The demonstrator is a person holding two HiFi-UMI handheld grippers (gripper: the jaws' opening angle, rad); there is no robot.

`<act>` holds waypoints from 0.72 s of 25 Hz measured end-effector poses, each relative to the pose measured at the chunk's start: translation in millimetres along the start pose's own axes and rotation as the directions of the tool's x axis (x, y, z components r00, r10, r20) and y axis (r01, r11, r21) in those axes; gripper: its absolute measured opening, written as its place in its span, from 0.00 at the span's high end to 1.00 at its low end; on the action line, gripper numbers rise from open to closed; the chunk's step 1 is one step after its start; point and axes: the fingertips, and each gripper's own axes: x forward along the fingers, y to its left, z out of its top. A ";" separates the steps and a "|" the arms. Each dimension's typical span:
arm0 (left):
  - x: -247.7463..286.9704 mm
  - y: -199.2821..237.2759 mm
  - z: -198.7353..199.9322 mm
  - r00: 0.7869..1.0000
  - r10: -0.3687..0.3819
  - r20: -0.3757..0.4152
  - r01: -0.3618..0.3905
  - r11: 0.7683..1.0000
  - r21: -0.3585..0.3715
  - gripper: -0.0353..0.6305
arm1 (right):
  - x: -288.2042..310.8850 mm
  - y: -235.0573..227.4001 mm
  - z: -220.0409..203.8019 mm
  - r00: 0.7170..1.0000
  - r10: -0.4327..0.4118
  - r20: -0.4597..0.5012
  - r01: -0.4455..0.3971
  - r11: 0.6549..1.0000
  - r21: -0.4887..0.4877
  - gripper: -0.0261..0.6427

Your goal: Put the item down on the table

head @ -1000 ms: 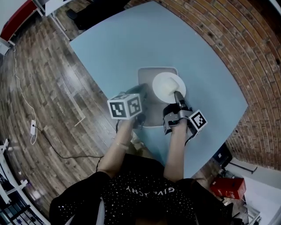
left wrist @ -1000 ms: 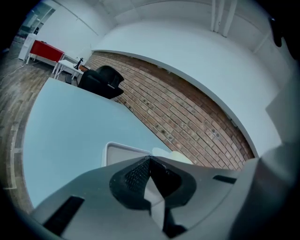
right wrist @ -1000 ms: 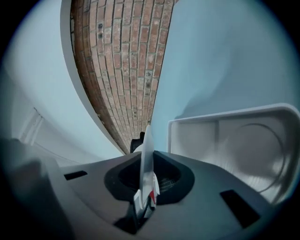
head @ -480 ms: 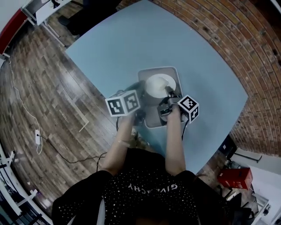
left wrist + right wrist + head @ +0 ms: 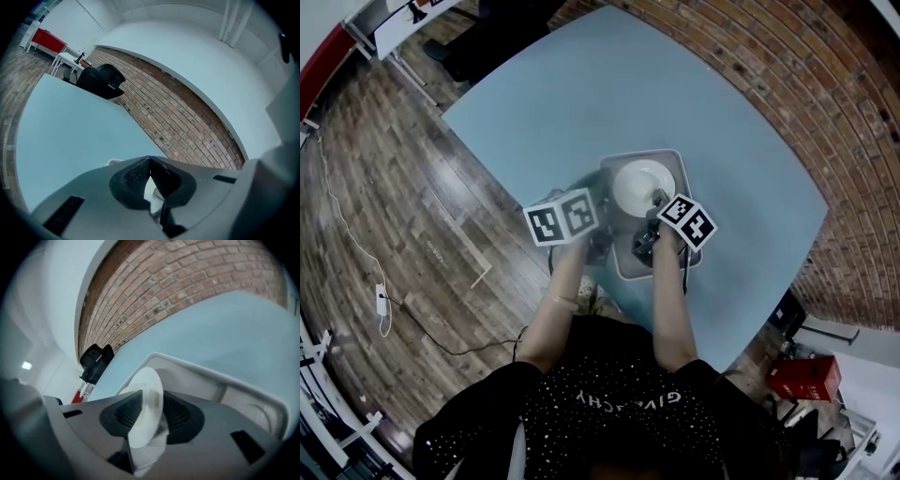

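Note:
A white plate (image 5: 639,186) is over a grey tray (image 5: 649,154) on the light blue table (image 5: 581,94). My right gripper (image 5: 656,200) is shut on the plate's near rim. In the right gripper view the plate (image 5: 147,394) stands on edge between the pads of this gripper (image 5: 152,409), with the tray's wall (image 5: 211,372) just behind it. My left gripper (image 5: 598,246) is at the tray's left edge. In the left gripper view its jaws (image 5: 151,169) meet around a thin pale rim, which looks like the tray's.
A black chair (image 5: 502,23) stands beyond the table's far edge and also shows in the left gripper view (image 5: 101,79). Wooden floor (image 5: 384,187) lies to the left, brick paving (image 5: 825,94) to the right. A red box (image 5: 797,377) sits on the floor at the lower right.
My right gripper has swung in to the left with the plate and tipped more steeply; the plate is now further inside the tray. The left gripper has stayed at the tray's edge.

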 end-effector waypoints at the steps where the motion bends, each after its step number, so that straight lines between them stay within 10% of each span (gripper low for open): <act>1: 0.2 0.1 0.7 1.000 -0.004 0.000 0.004 1.000 0.000 0.93 | -2.1 2.1 3.2 1.000 -0.021 0.021 0.022 0.997 -0.072 0.72; 3: -0.1 0.3 -1.6 1.000 -0.010 -0.008 0.010 1.000 -0.001 0.93 | -7.0 7.2 8.5 0.998 -0.032 0.053 0.040 0.985 -0.165 0.56; 7: -1.5 1.1 -4.8 1.000 -0.019 -0.017 0.019 1.000 -0.006 0.93 | -25.4 6.8 24.1 0.987 -0.032 0.157 0.059 0.984 -0.167 0.56; 10: -1.4 1.5 -3.3 1.000 -0.025 -0.013 0.025 1.000 -0.010 0.93 | -42.4 23.1 24.6 0.965 0.192 0.178 -0.197 0.980 0.011 0.56; 13: -2.3 -0.2 -3.7 0.999 -0.035 -0.017 0.035 0.999 -0.007 0.93 | -58.3 34.8 26.9 0.870 0.412 0.272 -0.492 0.772 0.404 0.94; 16: -2.8 -0.8 -6.6 0.999 -0.038 -0.028 0.038 0.999 -0.001 0.93 | -67.1 38.4 31.0 0.791 0.490 0.366 -0.597 0.490 0.636 0.94; 18: -1.1 -2.0 -7.7 0.999 -0.037 -0.031 0.037 0.999 -0.001 0.93 | -72.4 42.0 37.4 0.775 0.508 0.377 -0.617 0.476 0.627 0.94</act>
